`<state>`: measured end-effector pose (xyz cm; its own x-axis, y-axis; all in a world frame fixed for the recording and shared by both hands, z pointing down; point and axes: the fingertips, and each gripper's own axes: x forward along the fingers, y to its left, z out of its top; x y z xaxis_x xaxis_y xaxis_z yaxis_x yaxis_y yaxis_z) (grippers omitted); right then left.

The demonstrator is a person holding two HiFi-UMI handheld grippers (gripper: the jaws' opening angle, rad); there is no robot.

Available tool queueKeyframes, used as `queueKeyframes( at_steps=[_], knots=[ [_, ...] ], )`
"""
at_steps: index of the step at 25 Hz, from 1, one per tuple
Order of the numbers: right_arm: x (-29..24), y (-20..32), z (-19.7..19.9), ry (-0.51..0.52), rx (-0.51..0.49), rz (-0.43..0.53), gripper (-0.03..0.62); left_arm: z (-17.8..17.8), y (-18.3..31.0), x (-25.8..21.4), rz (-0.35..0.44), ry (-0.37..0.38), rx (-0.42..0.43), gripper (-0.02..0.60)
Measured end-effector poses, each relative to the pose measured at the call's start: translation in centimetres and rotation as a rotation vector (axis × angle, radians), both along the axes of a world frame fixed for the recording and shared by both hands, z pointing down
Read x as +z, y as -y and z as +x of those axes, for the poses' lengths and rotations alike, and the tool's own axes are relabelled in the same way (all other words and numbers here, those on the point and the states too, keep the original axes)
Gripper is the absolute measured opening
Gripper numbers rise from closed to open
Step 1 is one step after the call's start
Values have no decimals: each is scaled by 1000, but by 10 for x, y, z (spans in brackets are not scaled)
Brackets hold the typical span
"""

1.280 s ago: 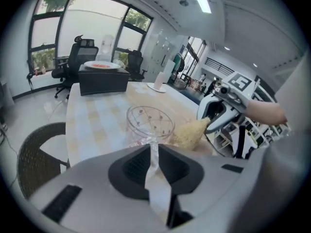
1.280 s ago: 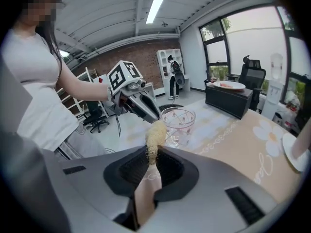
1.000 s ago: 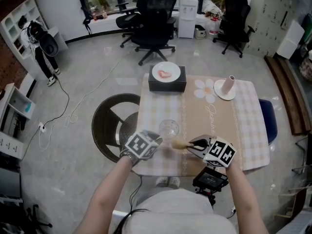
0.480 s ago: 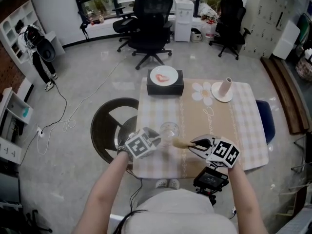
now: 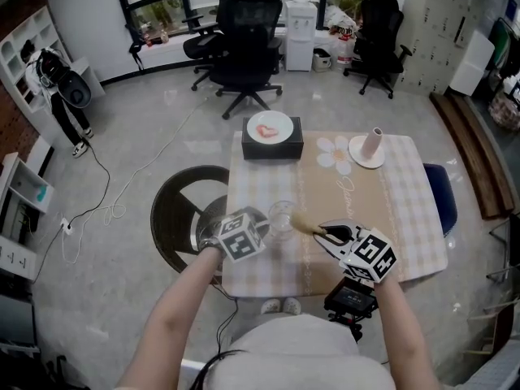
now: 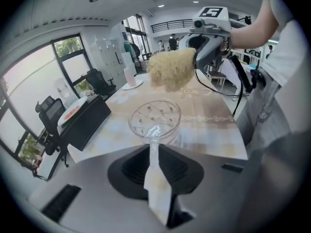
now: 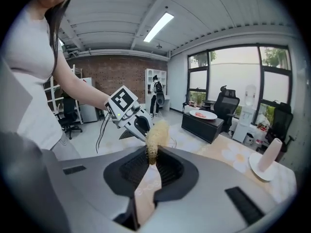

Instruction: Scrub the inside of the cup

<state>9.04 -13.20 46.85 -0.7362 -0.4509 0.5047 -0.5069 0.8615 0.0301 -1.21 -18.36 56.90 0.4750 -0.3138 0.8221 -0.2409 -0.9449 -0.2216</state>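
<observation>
Jaws of the left gripper (image 6: 154, 152) stand narrow, pinching the glass cup's (image 6: 155, 120) wall; the right gripper's (image 7: 151, 161) clamp a loofah scrubber (image 6: 171, 69). Near the table's (image 5: 390, 210) front-left edge, with bare cloth beyond, the scrubber has risen to just beside the cup's mouth.

The left forearm (image 5: 183, 307) and the right forearm (image 5: 402, 323) reach forward from the bottom of the head view and converge over the near edge of the bench (image 5: 390, 210). The left claw (image 5: 266, 227) points steeply down with its marker cube tilted, and its jaws pinch the wall of the glass cup (image 6: 154, 120). The right claw (image 5: 323, 234) slopes gently down toward the left one, its jaws closed on the loofah scrubber (image 7: 156, 132). The two claws sit near each other without touching.
</observation>
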Motion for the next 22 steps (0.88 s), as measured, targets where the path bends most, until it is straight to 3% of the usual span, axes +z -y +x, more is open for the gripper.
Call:
queueKeyframes(
  at_steps=[8,12,16,22],
  knots=[
    [-2,5,-7,31,57,29,48,-1,-4,1,-56,-39,-19,59],
    [-3,4,-8,32,70,38,48,-4,-8,-1,-50,-41,-19,154],
    [-11,9,-4,59,108,57,48,0,-8,-21,-50,-122,-68,206],
    [-19,17,-5,87,131,88,48,3,-5,-53,-17,-273,-177,204]
  ],
)
